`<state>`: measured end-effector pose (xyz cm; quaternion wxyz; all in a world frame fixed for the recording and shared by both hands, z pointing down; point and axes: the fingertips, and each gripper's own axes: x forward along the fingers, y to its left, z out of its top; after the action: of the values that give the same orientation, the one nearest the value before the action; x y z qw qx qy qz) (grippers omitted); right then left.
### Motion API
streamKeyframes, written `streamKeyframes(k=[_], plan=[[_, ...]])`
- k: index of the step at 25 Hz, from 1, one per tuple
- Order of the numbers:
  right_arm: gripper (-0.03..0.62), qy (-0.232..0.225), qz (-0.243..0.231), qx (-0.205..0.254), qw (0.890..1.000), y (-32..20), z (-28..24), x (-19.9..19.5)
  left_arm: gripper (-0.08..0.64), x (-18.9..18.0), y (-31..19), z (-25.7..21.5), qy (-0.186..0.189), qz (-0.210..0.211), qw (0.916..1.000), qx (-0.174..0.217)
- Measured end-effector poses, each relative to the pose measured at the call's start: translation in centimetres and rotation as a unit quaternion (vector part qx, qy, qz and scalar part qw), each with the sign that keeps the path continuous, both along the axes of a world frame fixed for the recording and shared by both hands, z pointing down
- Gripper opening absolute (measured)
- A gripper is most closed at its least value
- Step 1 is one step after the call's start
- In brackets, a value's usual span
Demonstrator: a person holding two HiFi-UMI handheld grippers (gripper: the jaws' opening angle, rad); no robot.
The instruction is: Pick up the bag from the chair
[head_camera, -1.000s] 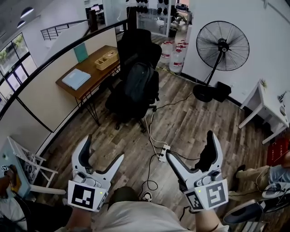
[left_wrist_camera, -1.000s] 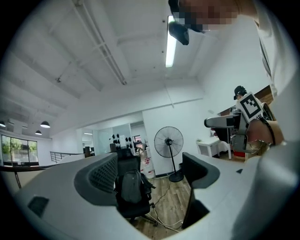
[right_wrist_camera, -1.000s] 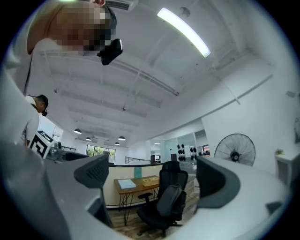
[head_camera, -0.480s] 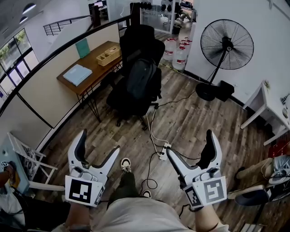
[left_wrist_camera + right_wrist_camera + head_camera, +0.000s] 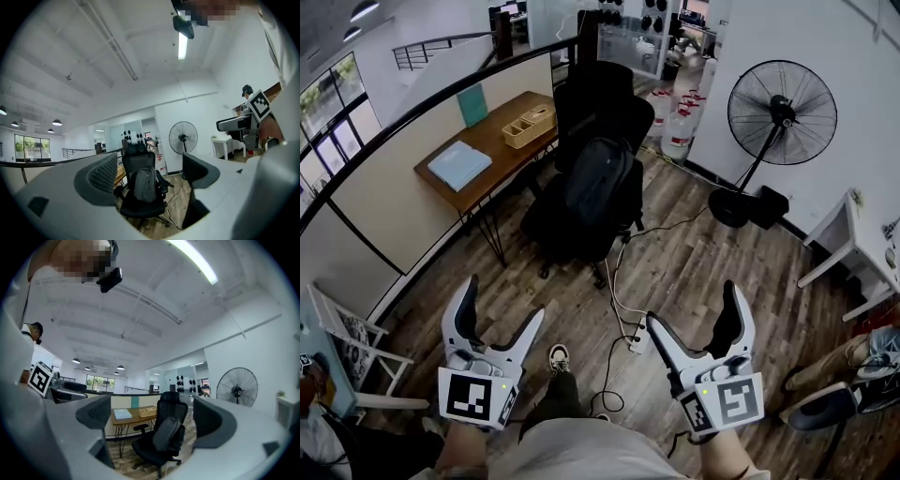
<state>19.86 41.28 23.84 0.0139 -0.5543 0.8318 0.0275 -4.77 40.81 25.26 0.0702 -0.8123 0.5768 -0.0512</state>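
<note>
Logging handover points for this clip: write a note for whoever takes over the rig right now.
Left gripper: open, empty.
Right gripper: open, empty.
Both are well short of the black office chair.
Grey bag stands on its seat, leaning on the backrest, beside the wooden desk.
Done: nothing; bag untouched.
Left: walk up, grasp the bag, lift it off.
Mind the cable and power strip lying in between.
</note>
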Motion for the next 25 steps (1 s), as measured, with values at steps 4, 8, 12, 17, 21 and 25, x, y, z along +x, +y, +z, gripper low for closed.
streamKeyframes(k=[4, 8, 12, 17, 21, 25], plan=[[0.548, -0.003, -0.001, -0.012, 1.000, -5.0, 0.6, -2.0, 0.419, -2.3, -5.0, 0.2, -0.003, -0.005, 1.0000, -0.006], [0.549, 0.010, 0.004, -0.026, 1.000, -10.6, 1.1, -4.6, 0.419, -5.1, -10.7, 0.1, -0.007, -0.001, 0.9999, -0.013], [0.551, 0.012, 0.014, -0.034, 0.999, -16.7, 1.3, -7.7, 0.420, -8.2, -16.6, -0.1, -0.004, 0.014, 0.9998, -0.016], [0.563, 0.015, 0.024, -0.034, 0.999, -23.5, 1.2, -11.6, 0.419, -11.6, -22.8, 0.5, -0.011, 0.032, 0.9989, -0.034], [0.572, 0.020, 0.025, -0.032, 0.999, -26.9, 1.1, -13.7, 0.419, -13.8, -26.5, 0.6, -0.003, 0.033, 0.9986, -0.041], [0.574, 0.035, 0.037, -0.034, 0.998, -29.4, 1.3, -13.2, 0.419, -15.0, -29.3, 0.8, 0.000, 0.030, 0.9989, -0.035]])
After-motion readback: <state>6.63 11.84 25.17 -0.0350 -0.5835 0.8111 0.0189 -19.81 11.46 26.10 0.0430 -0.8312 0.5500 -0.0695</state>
